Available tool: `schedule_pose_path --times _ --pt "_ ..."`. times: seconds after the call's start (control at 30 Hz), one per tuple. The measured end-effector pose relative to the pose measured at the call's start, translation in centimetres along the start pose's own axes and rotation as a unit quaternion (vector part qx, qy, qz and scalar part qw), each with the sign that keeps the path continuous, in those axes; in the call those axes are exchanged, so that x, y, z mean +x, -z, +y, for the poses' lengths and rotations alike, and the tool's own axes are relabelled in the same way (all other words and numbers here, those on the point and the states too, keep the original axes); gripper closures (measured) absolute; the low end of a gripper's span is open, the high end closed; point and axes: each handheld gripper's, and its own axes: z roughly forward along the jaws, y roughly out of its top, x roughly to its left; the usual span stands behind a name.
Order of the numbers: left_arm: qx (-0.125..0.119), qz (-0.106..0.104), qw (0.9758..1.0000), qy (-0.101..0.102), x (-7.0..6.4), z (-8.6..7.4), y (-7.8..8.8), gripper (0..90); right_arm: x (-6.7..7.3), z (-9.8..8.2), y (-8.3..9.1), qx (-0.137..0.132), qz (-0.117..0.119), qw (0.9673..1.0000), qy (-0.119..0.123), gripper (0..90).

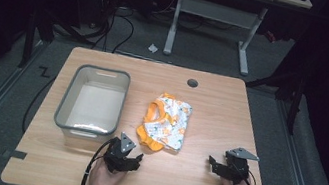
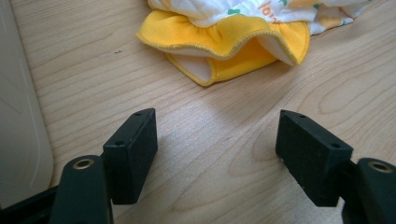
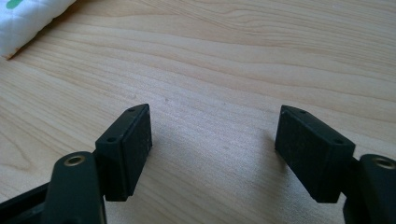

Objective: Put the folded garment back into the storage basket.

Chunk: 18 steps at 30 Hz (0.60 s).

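Observation:
A small white garment with an orange print and yellow-orange trim lies crumpled at the middle of the wooden table. My left gripper rests low near the front edge, just short of the garment's yellow hem, jaws open with bare wood between them. My right gripper sits at the front right, open as well, well clear of the cloth. A white corner of the garment shows at the top left of the right gripper view.
A grey-rimmed, empty plastic bin stands on the table's left half, its pale wall close beside my left gripper. A round cable hole is at the table's back. Beyond the table stand desk legs and floor cables.

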Motion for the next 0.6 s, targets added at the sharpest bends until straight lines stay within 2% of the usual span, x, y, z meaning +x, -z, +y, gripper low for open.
schedule_pose_path --times 0.6 --pt "0.000 0.002 1.0000 0.001 -0.01 0.00 0.01 30.5 0.00 0.01 -0.01 0.000 -0.001 1.0000 -0.001 27.5"
